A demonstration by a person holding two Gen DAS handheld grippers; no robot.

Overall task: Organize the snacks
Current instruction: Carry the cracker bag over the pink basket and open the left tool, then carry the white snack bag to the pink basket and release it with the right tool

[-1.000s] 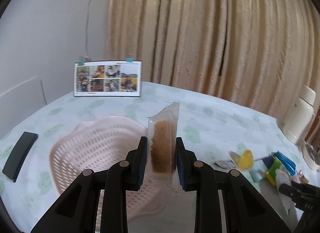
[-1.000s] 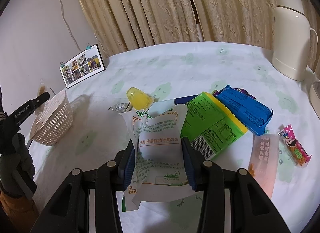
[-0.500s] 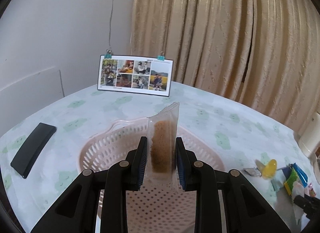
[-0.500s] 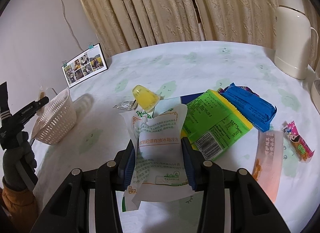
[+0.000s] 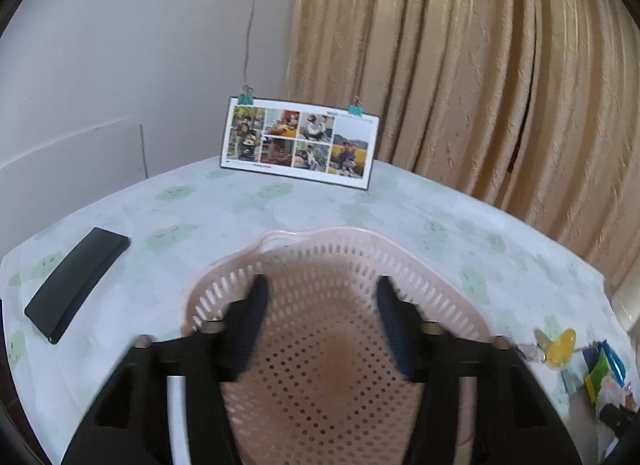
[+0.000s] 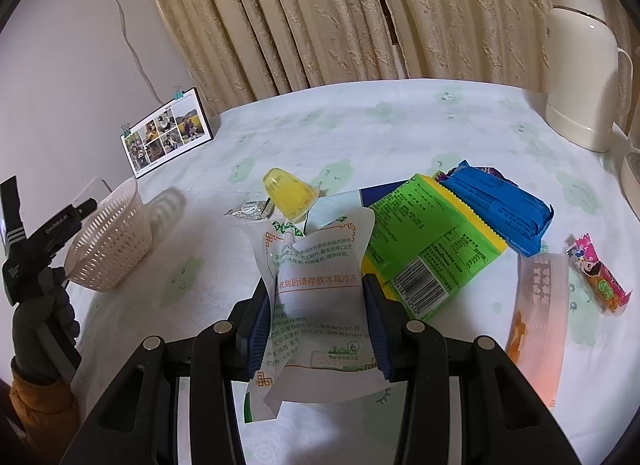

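Observation:
My left gripper (image 5: 320, 289) hangs open right above the pink perforated basket (image 5: 420, 265). A blurred brown snack packet (image 5: 332, 361) lies on the basket floor between and below the fingers. My right gripper (image 6: 316, 285) is shut on a white pouch with red and green print (image 6: 316, 265), held just above the table. Beyond it lie a yellow jelly cup (image 6: 290, 193), a green pack (image 6: 424, 241), a blue pack (image 6: 496, 205), a clear orange packet (image 6: 536, 317) and a pink candy (image 6: 600, 277). The basket (image 6: 112, 241) stands far left in the right wrist view.
A photo card (image 5: 300, 141) stands at the table's back by the curtain. A black flat case (image 5: 76, 285) lies left of the basket. A cream thermos (image 6: 580, 61) stands at the far right. A gloved hand (image 6: 40, 317) holds the left gripper.
My left gripper opened and let go of the brown snack packet, which dropped into the basket. The left view moved further over the basket. My right gripper stayed shut on the white pouch.

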